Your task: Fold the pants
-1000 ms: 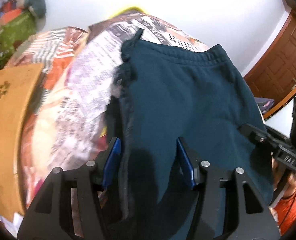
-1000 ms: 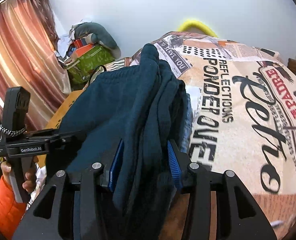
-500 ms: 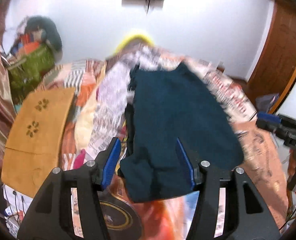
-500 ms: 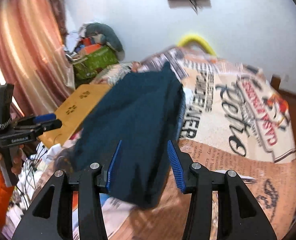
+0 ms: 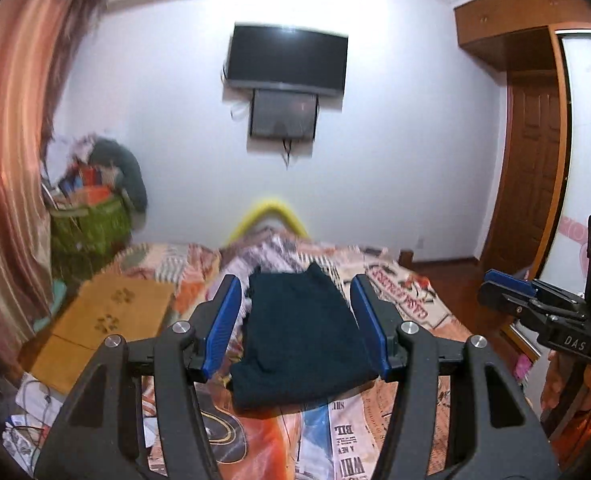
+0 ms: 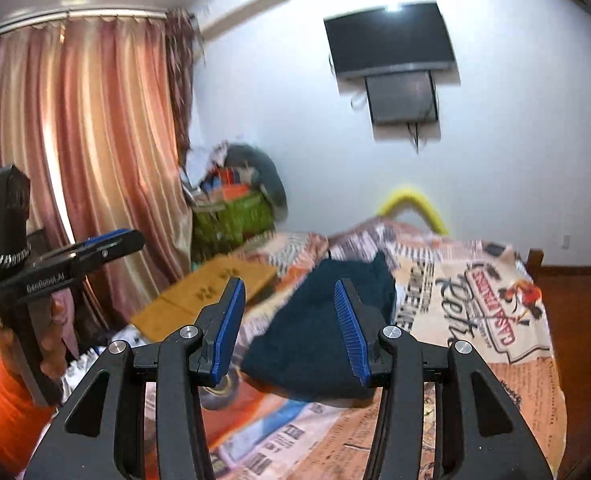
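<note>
The dark teal pants (image 5: pixel 303 332) lie folded in a compact stack on the bed's printed spread (image 5: pixel 399 292), also seen in the right wrist view (image 6: pixel 319 336). My left gripper (image 5: pixel 295 280) hangs well back from and above the pants, open, with nothing between its blue pads (image 5: pixel 225 320). My right gripper (image 6: pixel 289 284) is likewise open and empty, off the near side of the bed. Each gripper shows in the other's view: the right one (image 5: pixel 507 286) at the right edge, the left one (image 6: pixel 111 240) at the left, held by a hand in an orange sleeve (image 6: pixel 11 412).
A wooden board (image 5: pixel 111 312) leans beside the bed's left side, with cables and clutter on the floor below. A green bag pile (image 5: pixel 91 224) stands in the far corner by the curtain (image 6: pixel 75 140). A TV (image 5: pixel 287 60) hangs on the far wall; a wooden door (image 5: pixel 535 168) is right.
Both grippers have drawn back and up from the pants. A second ago the cloth lay between both pairs of jaws; now it rests folded on the bed, clear of both.
</note>
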Demonstrator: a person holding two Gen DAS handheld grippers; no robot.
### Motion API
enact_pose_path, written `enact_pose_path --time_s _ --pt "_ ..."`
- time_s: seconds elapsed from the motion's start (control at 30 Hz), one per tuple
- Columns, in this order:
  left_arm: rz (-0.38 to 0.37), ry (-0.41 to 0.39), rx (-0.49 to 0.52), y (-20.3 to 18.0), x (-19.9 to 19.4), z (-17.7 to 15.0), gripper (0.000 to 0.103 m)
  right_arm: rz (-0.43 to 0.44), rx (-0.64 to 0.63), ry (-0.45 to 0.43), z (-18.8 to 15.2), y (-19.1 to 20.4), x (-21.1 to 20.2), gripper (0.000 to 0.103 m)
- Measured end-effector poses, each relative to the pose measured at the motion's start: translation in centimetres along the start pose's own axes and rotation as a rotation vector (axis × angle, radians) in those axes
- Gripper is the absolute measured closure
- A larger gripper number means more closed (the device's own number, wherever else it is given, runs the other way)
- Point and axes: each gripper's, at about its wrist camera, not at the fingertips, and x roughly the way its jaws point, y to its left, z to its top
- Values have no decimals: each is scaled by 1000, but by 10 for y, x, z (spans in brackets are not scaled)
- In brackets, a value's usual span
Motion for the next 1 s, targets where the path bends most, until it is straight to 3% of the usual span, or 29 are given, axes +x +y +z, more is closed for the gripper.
enact_pose_path --time_s 0.23,0.37,0.43,0.53,0.67,0.77,1.0 --pt "23 -108 83 -38 -61 -10 46 10 -12 -102 1 21 -48 60" --pt "6 -122 88 -49 -72 -19 33 -11 -6 -150 -9 29 -66 33" --pt "6 -122 94 -54 -75 -23 29 -29 -10 -164 -12 32 -71 32" --pt "6 -128 86 -56 -77 -25 11 -39 -21 -161 -14 35 -75 24" --pt "17 -157 93 -60 -84 -28 1 -69 -26 -182 -15 38 -81 14" --pt "10 -159 95 -63 -84 -29 1 -85 -20 -196 -16 39 -84 1" --pt "10 -162 82 -66 -82 -33 1 -103 -35 -203 -18 44 -85 0"
